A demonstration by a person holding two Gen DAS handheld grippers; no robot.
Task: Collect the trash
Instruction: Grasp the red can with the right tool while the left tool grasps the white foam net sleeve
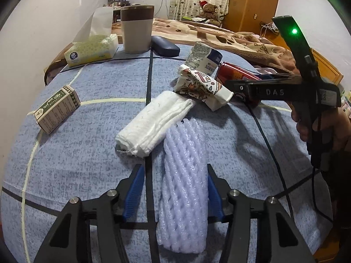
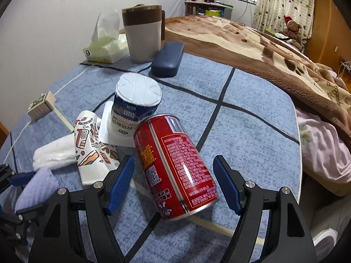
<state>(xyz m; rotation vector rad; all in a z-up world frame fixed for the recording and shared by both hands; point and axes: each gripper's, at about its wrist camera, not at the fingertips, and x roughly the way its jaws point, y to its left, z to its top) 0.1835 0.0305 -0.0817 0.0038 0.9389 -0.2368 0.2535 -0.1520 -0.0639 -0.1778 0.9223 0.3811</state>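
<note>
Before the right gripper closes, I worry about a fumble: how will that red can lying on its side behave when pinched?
The red can lies on its side between the open right gripper, so a nudge would probably roll it. Its glossy metal wall looks stiff but likely slippery against the pads. Whether it is full or empty cannot be told.
</note>
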